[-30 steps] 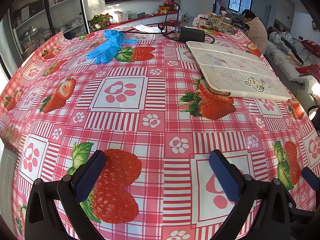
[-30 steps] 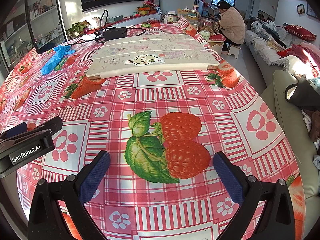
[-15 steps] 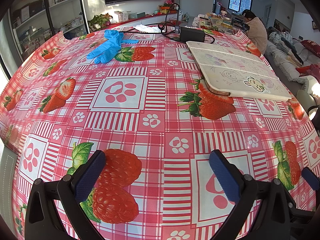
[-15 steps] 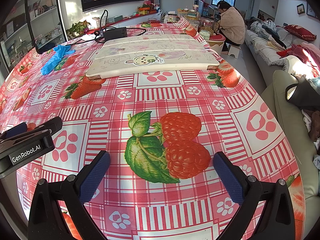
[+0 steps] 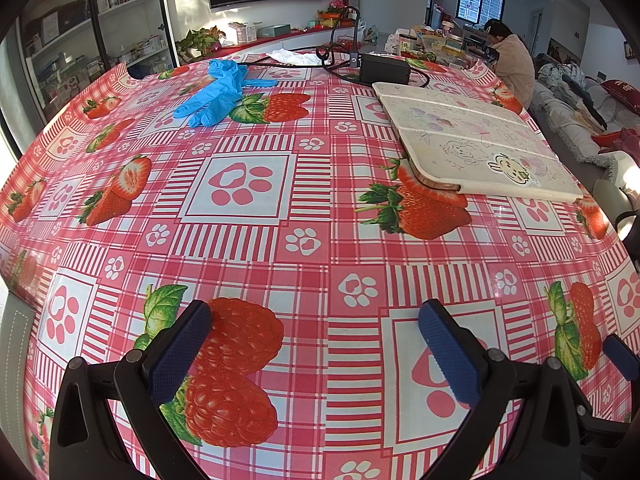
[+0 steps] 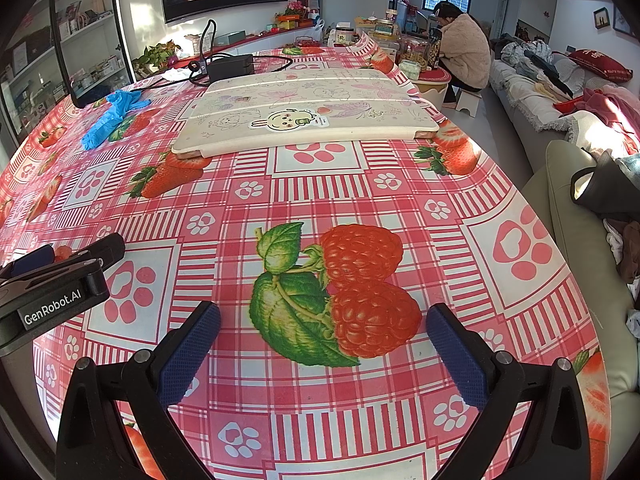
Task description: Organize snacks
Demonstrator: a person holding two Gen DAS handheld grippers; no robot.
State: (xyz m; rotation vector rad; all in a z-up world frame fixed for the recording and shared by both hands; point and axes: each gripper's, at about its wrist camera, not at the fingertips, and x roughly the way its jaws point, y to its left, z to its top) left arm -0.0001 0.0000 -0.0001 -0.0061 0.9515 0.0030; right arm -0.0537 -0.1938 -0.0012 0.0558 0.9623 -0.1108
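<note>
No snacks lie on the near table. My left gripper (image 5: 316,344) is open and empty, low over the pink strawberry tablecloth (image 5: 280,240) near its front edge. My right gripper (image 6: 322,350) is open and empty over a printed raspberry picture. The left gripper's body (image 6: 52,284) also shows at the left edge of the right wrist view. Jars and boxes that may be snacks (image 6: 384,28) stand on a far table beside a seated person (image 6: 460,48).
A cream folded board with cartoon stickers (image 5: 476,140) (image 6: 304,116) lies at the table's far right. Blue gloves (image 5: 216,92) (image 6: 112,116) lie far left. A black box with cables (image 5: 384,68) sits at the back. A sofa (image 6: 580,208) stands to the right.
</note>
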